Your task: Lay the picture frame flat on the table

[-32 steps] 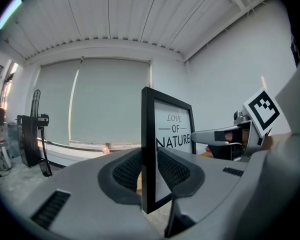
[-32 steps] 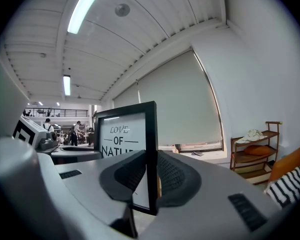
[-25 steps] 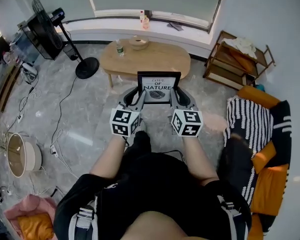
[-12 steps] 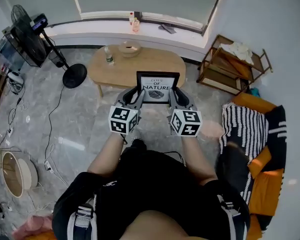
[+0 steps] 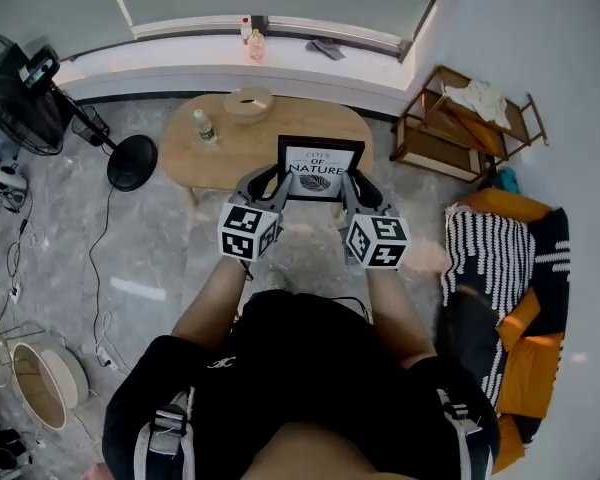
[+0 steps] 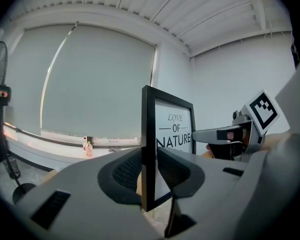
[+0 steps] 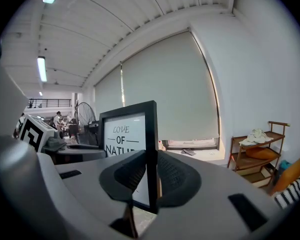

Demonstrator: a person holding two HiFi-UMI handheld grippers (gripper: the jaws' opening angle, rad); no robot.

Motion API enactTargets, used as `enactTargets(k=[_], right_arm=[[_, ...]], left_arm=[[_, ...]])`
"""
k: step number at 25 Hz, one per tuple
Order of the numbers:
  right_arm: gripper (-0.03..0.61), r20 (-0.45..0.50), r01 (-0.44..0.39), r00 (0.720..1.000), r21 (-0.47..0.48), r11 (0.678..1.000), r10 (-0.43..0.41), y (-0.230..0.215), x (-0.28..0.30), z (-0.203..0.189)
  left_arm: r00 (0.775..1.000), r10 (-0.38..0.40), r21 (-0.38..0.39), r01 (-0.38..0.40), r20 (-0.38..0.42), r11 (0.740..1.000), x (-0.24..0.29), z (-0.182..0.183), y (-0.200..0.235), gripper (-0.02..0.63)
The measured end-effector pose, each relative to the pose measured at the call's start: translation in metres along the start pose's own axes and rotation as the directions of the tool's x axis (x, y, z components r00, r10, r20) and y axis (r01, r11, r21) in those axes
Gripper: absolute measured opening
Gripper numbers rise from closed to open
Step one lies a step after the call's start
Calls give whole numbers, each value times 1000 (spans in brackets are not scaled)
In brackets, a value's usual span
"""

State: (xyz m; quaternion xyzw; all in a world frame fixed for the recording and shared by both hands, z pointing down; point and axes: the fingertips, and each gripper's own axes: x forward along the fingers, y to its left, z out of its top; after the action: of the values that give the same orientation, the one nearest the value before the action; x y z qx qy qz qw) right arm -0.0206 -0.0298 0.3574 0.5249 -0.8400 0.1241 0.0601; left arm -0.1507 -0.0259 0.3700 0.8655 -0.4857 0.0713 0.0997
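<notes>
Grey marble floor underfoot. Left gripper and right gripper each pinch a side edge of the black-framed 'Love of Nature' picture — held upright in the air, near side of the oval wooden table. Looks like the carry step; next it needs tipping flat onto bare tabletop, clear of the small bottle and round bowl.

Living room: sofa, coffee table
</notes>
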Motion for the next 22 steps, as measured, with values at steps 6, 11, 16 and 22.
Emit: enactTargets(k=[6,11,16,22], right_arm=[[87,-52,33,998,37,999,-31,-12,69,-9],[87,-110,33,994,74,997,-25,-39,114,-29],[87,-181,21,983,112,993,0,-81,177,-50],[88,-286,25,958,170,985,25,-169,273,-77]], left_arm=[[998,-45,-15,45,-54,999,48,-8,52,110],[991,-64,-60,57,-114,997,93,-32,75,109],[980,-53,-66,41,-191,997,159,-56,103,109],[953,-52,-108,21,-297,994,280,-83,134,109]])
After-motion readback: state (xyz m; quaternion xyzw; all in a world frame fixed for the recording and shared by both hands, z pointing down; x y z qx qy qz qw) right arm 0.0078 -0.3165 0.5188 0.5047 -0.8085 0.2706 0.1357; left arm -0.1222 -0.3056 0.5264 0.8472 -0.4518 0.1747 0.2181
